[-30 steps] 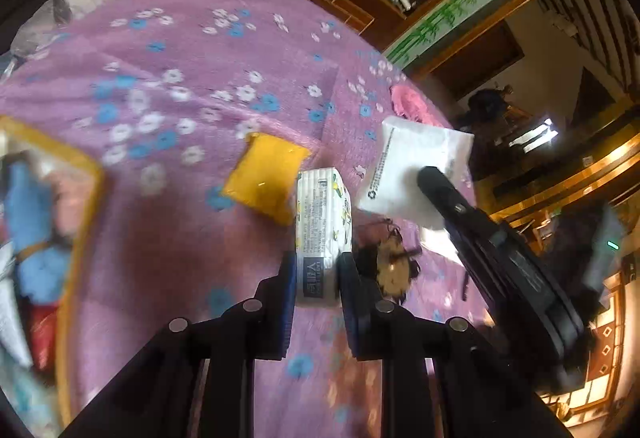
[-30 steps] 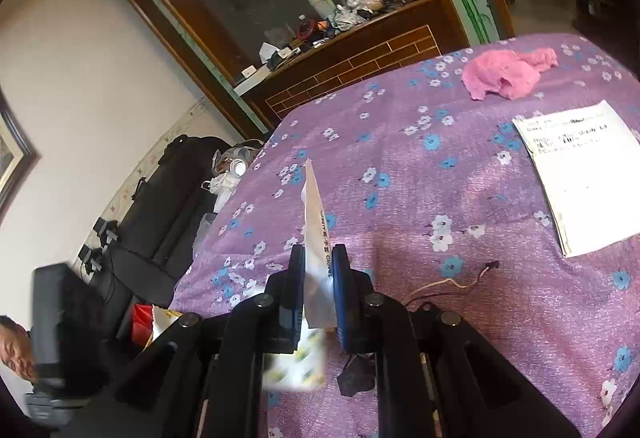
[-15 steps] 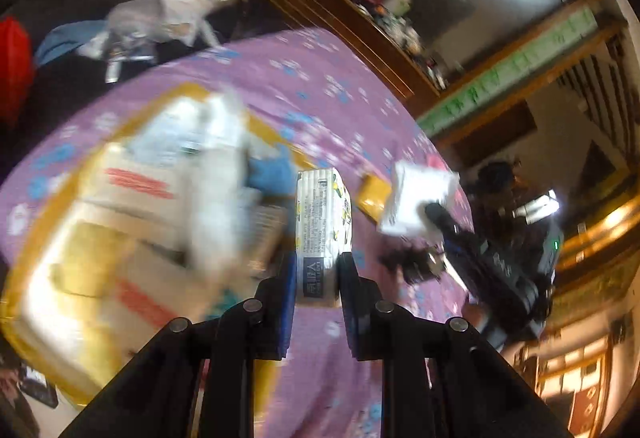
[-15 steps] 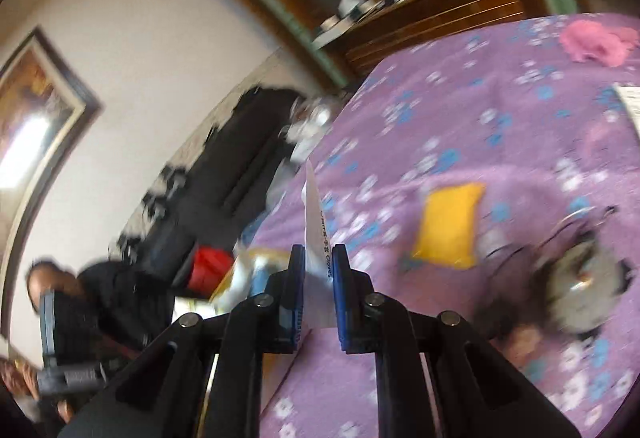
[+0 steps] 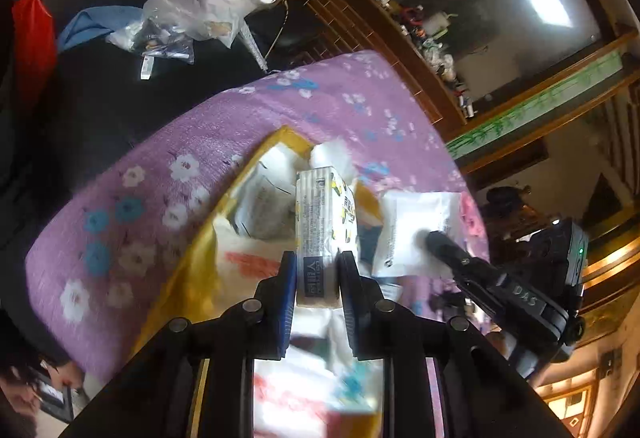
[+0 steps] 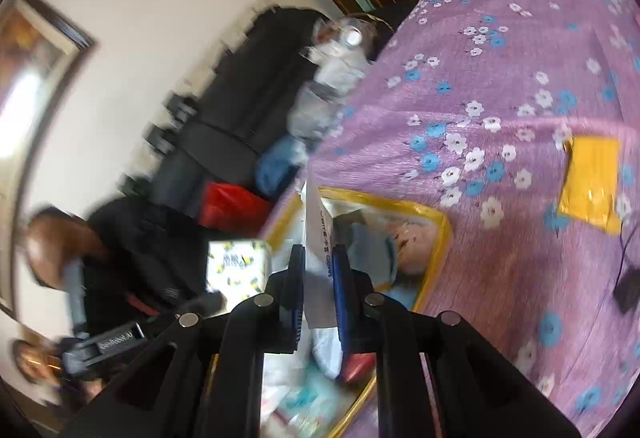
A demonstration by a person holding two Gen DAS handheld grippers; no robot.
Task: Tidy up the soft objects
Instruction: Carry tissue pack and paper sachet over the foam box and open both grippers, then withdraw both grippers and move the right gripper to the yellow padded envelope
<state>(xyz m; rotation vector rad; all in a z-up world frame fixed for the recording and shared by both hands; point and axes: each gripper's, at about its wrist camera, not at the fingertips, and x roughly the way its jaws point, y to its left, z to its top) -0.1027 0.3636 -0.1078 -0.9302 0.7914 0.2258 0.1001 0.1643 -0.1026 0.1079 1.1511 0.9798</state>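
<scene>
Entry: carry-to-bin step, both hands loaded. Your left gripper (image 5: pixel 317 280) held a small tissue pack (image 5: pixel 322 222) upright between its pads, the pack's lower end in the jaws, which had just eased a little wider yet remained on it. Your right gripper (image 6: pixel 318 288) stood nearly closed, pinching a thin white glove packet (image 6: pixel 320 238) by its edge, the flat sheet rising ahead of the jaws. Beneath and ahead of both pairs of jaws lay the yellow-rimmed storage bag (image 6: pixel 438 238), open-mouthed, already holding blurred soft goods, white, blue and pinkish. By my judgement you were at the delivery stage, items over the bag but not yet let go; the next move called for lowering each into a free pocket among the contents, then opening the jaws one at a time so that neither packet snagged the rim or tipped outside. Left out: a yellow sponge-like pad (image 6: pixel 590 183), ahead and to the right of the right jaws, well apart from the bag. Surface: purple cloth with white and blue flowers (image 6: pixel 500 85). Room: black bag with a clear plastic bundle (image 5: pixel 200 7) beyond the cloth's edge, a cluttered wooden shelf (image 5: pixel 404 33), a person (image 6: pixel 60 250) low at the left, blurred.
</scene>
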